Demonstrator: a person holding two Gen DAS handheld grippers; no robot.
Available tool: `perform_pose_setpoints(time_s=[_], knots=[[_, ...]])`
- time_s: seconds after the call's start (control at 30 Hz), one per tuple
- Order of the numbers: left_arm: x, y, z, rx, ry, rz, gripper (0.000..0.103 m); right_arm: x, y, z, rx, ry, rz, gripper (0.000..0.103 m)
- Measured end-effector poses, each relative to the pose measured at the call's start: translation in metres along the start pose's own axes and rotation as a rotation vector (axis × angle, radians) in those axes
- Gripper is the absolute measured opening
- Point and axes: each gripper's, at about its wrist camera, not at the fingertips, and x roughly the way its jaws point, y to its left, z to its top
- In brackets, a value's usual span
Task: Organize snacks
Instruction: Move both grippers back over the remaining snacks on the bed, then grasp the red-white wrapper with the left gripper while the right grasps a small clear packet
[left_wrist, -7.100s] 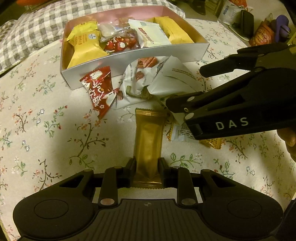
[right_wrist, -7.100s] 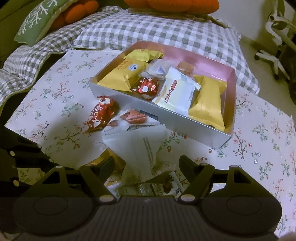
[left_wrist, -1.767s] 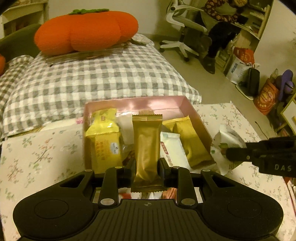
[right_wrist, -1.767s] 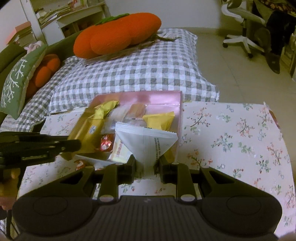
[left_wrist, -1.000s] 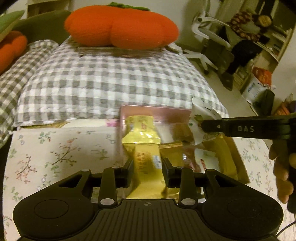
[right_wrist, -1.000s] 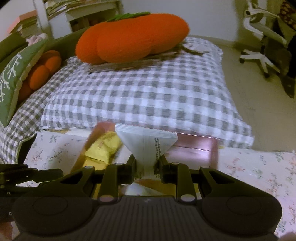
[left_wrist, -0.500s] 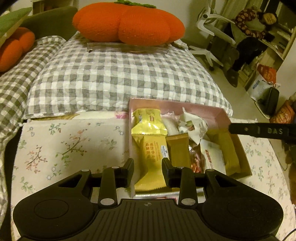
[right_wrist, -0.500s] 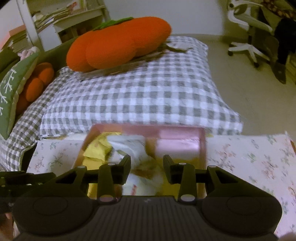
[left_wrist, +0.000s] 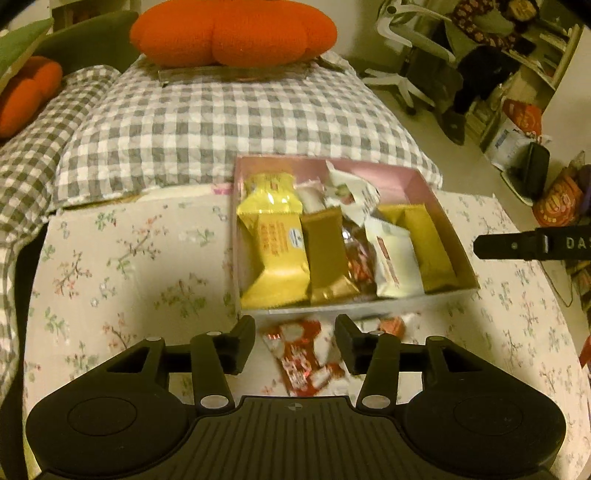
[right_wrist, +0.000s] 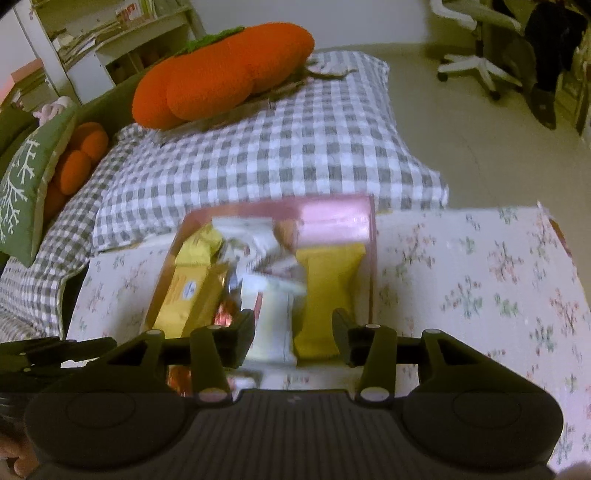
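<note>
- Warm, dim yellowish indoor light
- Soft shadow falls across the floral tablecloth (left_wrist: 122, 266) left of the box (left_wrist: 424, 299)
- Right wrist view smeared by motion blur, snacks indistinct
- Fisheye bends edges, corners go dark

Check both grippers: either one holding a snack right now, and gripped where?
Nothing is held. The left gripper is open above a red snack packet on the table. The right gripper is open over the pink box, fingers empty.

Packed box (left_wrist: 373, 300) blocks ahead; floral tablecloth (left_wrist: 122, 266) left of it lies open.
</note>
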Motion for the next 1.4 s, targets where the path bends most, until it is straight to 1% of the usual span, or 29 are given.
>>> perform_pose_setpoints(time_s=[0.1,0.3,0.4,0.6,0.73,0.93,1.17,1.4], knots=[[0.001,-0.003,-0.006,-0.009,0.02,0.016,0.049,-0.006,0.003,-0.01,-0.001,0.018,0.007,0.049],[0.0,-0.004,-0.014,-0.033,0.038,0.031,0.054,-0.007,0.011,-0.029,-0.009,0.087,0.013,0.051],[0.001,-0.004,-0.017,-0.039,0.042,0.036,0.057,-0.004,0.014,-0.036,-0.029,0.111,0.001,0.052],[0.008,0.001,-0.021,-0.067,0.059,0.043,0.06,0.006,0.012,-0.049,-0.048,0.168,-0.013,0.053],[0.01,0.006,-0.022,-0.096,0.059,0.048,0.064,0.007,0.012,-0.054,-0.051,0.186,-0.014,0.055],[0.018,0.004,-0.026,-0.096,0.077,0.06,0.065,0.012,0.014,-0.062,-0.076,0.216,-0.021,0.06],[0.028,0.001,-0.029,-0.114,0.088,0.055,0.07,0.017,0.015,-0.066,-0.09,0.239,-0.028,0.062],[0.033,0.005,-0.03,-0.154,0.084,0.052,0.071,0.024,0.017,-0.072,-0.111,0.274,-0.033,0.062]])
